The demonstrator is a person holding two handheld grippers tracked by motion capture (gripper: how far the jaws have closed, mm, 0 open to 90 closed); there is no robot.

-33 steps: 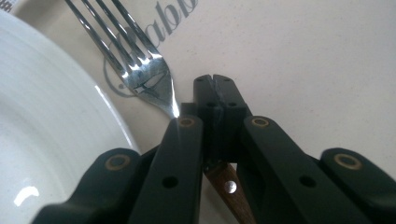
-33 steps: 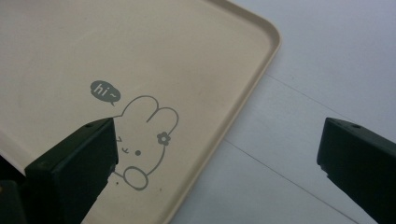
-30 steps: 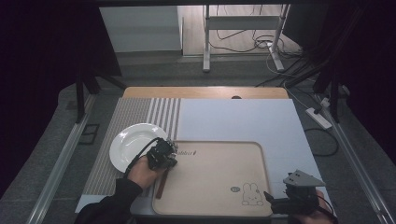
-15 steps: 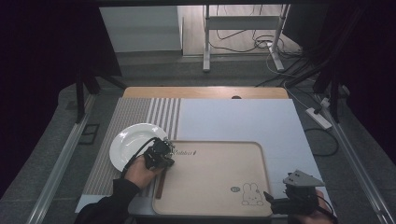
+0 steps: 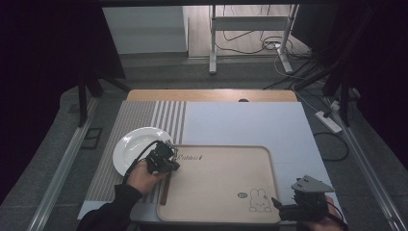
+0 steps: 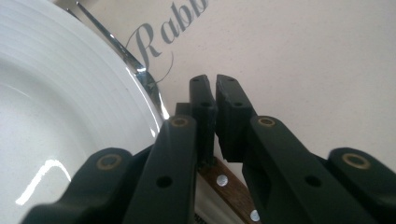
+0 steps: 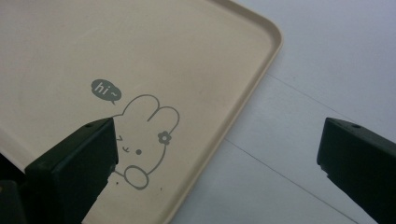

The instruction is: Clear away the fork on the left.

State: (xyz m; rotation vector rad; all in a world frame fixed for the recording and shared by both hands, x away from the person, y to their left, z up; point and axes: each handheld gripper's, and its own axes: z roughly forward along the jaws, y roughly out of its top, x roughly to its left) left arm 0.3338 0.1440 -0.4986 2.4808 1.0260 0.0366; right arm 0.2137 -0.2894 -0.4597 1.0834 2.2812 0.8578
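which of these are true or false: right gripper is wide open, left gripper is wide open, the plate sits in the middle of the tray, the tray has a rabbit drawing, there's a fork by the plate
1. The right gripper is wide open. True: its jaws stand far apart above the tray corner.
2. The left gripper is wide open. False: its jaws are nearly together, over a wooden handle.
3. The white plate sits in the middle of the tray. False: it lies at the tray's left edge, on the striped mat.
4. The tray has a rabbit drawing. True, with a "hi~" bubble.
5. A fork lies by the plate. True: its metal end shows at the plate's rim.
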